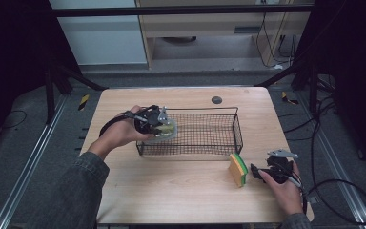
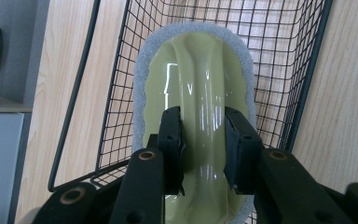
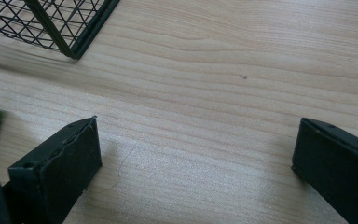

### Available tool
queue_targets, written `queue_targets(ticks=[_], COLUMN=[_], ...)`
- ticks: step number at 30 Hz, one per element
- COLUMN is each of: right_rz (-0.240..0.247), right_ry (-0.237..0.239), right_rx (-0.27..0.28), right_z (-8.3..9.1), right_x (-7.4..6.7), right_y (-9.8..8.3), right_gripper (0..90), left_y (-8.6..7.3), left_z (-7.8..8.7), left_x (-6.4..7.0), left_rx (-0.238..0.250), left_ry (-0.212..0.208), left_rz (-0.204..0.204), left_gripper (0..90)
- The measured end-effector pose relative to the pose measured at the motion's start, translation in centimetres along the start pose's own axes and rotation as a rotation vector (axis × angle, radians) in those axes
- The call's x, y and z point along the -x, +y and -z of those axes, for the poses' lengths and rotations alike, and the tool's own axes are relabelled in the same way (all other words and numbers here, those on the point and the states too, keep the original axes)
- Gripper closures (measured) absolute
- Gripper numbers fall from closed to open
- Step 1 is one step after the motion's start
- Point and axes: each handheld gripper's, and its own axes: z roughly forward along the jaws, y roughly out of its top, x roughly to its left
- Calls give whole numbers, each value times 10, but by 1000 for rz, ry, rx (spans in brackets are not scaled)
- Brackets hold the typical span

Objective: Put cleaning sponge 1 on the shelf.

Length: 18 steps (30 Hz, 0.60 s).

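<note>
Gripping the raised handle of a pale green scrubbing pad [image 2: 196, 88], the left gripper [image 2: 204, 149] holds it over the left end of the wire basket [image 1: 219, 143]. Right gripper [image 3: 196, 154] rests on the table [image 1: 171, 186], fingers [image 3: 60, 163] wide, empty, beside a yellow-green sponge [image 1: 238, 169].

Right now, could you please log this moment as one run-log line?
left gripper: shut on scrub pad over wire basket | right gripper: open, on table beside sponge
</note>
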Motion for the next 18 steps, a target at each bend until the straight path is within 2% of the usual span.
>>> queue_targets(ticks=[18], right_rz=[0], right_ry=[2], right_rx=[-1], right_z=[0], right_x=[0], right_y=[0], right_gripper=[13], left_y=[-8], left_z=[-19], left_x=[-1], left_rx=[-5], left_ry=[-39], left_rz=[32], left_gripper=[703])
